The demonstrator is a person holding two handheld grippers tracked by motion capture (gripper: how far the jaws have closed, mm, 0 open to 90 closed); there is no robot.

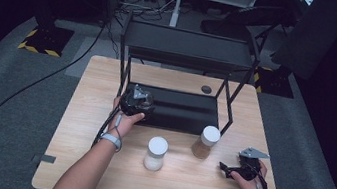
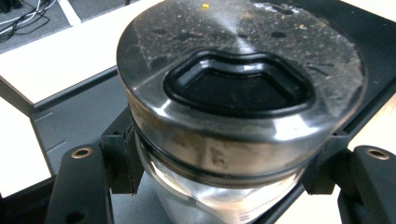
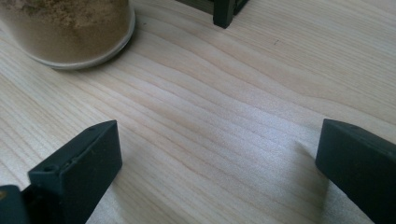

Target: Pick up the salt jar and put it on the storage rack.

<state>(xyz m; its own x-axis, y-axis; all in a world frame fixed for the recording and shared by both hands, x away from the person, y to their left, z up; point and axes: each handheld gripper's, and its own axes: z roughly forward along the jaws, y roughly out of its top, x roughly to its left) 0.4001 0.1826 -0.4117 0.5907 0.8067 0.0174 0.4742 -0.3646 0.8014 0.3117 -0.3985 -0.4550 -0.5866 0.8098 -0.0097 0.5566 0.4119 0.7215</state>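
Note:
My left gripper (image 2: 224, 163) is shut on a glass jar (image 2: 201, 196), its black pads pressing both sides just under the steel lid (image 2: 238, 84), which has a black rubber insert. In the high view the left gripper (image 1: 136, 101) is over the left front corner of the black rack's bottom tray (image 1: 184, 112). My right gripper (image 1: 228, 168) rests low at the table's right side. Its jaws stand open with bare wood between them (image 3: 217, 158). A jar of brown powder (image 1: 204, 143) stands just left of it, and its base (image 3: 70, 28) shows in the right gripper view.
A white-lidded jar of pale powder (image 1: 155, 153) stands mid-table near the front. The black two-level rack (image 1: 189, 44) takes up the back half, with one front leg (image 3: 223, 11) near the brown jar. A small dark round object (image 1: 205, 89) lies behind the tray.

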